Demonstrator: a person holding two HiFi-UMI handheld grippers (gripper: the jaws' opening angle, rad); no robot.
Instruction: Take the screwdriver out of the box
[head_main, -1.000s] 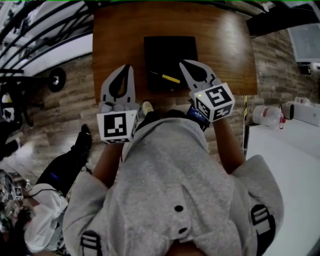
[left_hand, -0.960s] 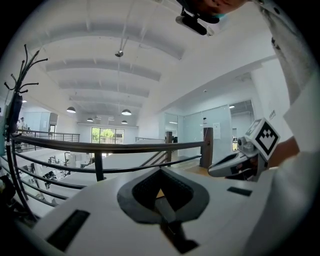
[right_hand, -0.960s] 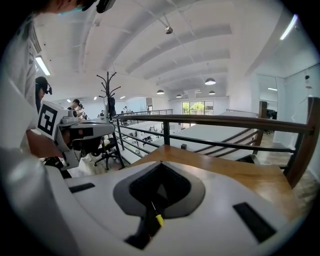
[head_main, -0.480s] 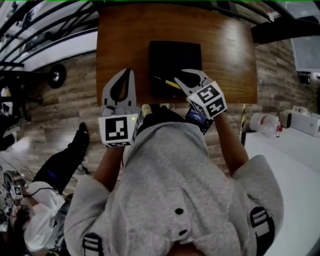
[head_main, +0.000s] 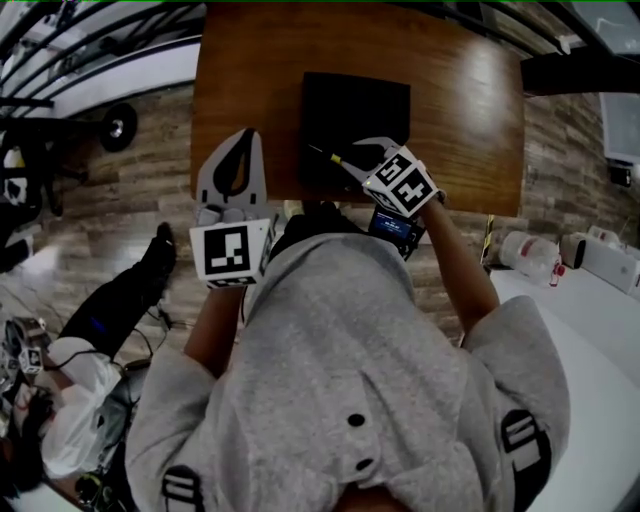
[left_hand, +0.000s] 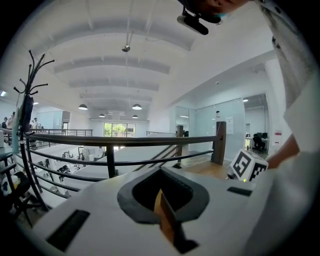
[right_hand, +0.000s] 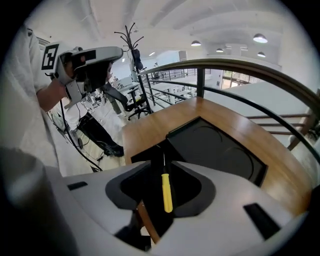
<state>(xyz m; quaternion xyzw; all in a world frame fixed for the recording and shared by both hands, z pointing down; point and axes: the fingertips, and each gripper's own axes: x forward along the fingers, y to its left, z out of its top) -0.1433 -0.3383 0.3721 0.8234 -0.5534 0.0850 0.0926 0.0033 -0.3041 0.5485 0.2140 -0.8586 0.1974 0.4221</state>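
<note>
At the left, the left gripper (head_main: 249, 140) has hardly shifted from a second ago: it hangs over the near left edge of the wooden counter (head_main: 460, 100), well apart from the box, and in the left gripper view its jaws meet at the tips with nothing between them, only a slice of counter showing through their hollow. The black box (head_main: 355, 100) stands at the middle of the counter as before, and the yellow-handled screwdriver (head_main: 338, 158) lies where it lay, aslant in the box's near part, not yet lifted. The real change is on the right: the right gripper (head_main: 362, 158), which a second ago was held higher with its jaws together, has come down and tipped steeply toward the box, and its jaws are opening. In the right gripper view the screwdriver (right_hand: 166, 192) now shows in the gap between them, handle nearer and shaft pointing away, with neither jaw pressing on it. By my reading the reach is nearly over and the grasp comes next: close on the yellow handle, then lift it clear of the box's rim
</note>
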